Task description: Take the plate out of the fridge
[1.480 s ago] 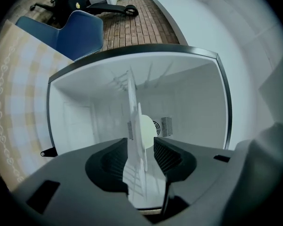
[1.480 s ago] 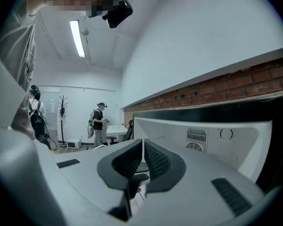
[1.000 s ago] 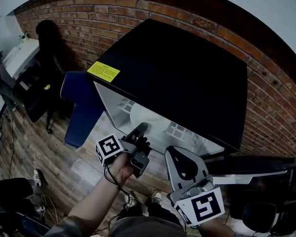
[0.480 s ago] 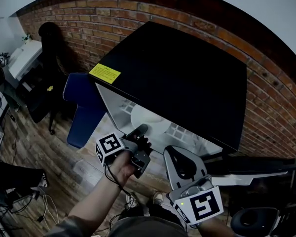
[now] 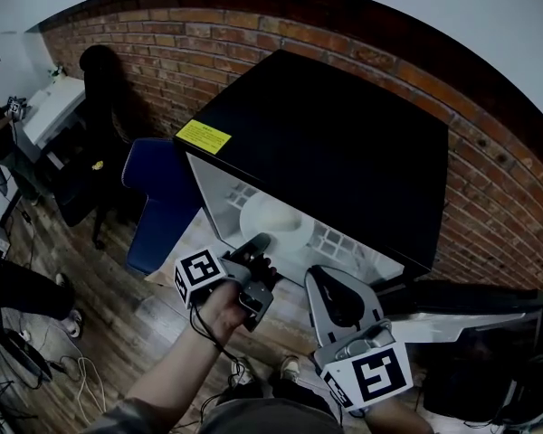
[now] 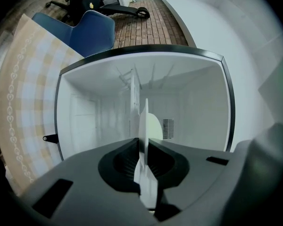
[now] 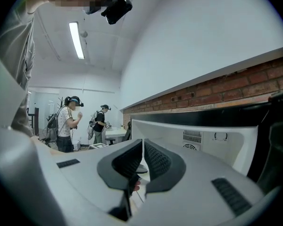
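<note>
A small black fridge (image 5: pixel 326 143) stands open, its white inside (image 6: pixel 198 102) facing me. A white plate (image 5: pixel 273 217) lies on the shelf inside. In the left gripper view the plate (image 6: pixel 142 121) shows edge-on, running straight between the jaws. My left gripper (image 5: pixel 258 240) reaches into the opening and is shut on the plate's near rim (image 6: pixel 142 147). My right gripper (image 5: pixel 324 276) hangs lower and to the right, outside the fridge. Its jaws (image 7: pixel 143 147) are together with nothing between them.
The open fridge door (image 5: pixel 462 307) juts out at the right. A blue chair (image 5: pixel 158 202) stands just left of the fridge, and a black office chair (image 5: pixel 95 89) stands by the brick wall. Two people (image 7: pixel 68 121) stand far across the room.
The left gripper has stayed at the plate's near rim and its fingers look drawn closer together. The right gripper has barely shifted.
</note>
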A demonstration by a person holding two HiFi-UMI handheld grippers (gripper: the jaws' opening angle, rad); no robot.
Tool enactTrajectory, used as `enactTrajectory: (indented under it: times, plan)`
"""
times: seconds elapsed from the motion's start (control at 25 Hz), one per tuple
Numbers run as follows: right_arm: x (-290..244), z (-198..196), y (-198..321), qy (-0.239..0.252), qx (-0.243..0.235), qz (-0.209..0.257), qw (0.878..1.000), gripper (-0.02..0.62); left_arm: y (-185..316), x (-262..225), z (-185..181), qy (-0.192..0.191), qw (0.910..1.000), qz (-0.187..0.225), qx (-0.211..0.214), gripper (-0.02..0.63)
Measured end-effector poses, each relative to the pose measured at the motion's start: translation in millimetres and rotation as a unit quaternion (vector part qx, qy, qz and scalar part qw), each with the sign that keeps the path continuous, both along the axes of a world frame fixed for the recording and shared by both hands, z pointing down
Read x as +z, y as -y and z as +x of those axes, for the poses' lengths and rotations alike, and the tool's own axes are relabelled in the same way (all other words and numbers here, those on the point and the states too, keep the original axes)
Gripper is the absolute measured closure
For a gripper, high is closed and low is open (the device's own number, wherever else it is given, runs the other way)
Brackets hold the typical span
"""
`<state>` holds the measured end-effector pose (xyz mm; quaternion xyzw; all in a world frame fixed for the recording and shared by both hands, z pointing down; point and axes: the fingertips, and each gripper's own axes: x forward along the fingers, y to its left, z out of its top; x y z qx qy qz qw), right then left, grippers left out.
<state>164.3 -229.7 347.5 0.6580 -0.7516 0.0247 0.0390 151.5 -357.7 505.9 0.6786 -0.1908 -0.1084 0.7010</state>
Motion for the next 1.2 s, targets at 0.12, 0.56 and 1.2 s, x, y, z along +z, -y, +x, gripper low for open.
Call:
enactTrajectory:
  times: [0.12, 0.56, 1.2]
  plan:
    - [-11.7, -5.6, -4.9, -0.006, 0.001, 0.008, 1.000, 0.561, -6.7, -12.9, -8.5, -0.006, 1.0000, 0.005, 0.005, 0.566]
    - [-50.2, -24.7, -16.3, -0.016, -0.012, 0.055, 0.998, 0.561, -25.7, -68.3, -52.0, -0.027, 0.9984, 0.049, 0.006, 0.566]
    - [-79.3, -73.7, -26.0, -0.021, -0.076, 0.097, 0.992, 0.561, -53.4, -102.2, -148.1, -0.040, 0.9945, 0.071, -0.065, 0.566]
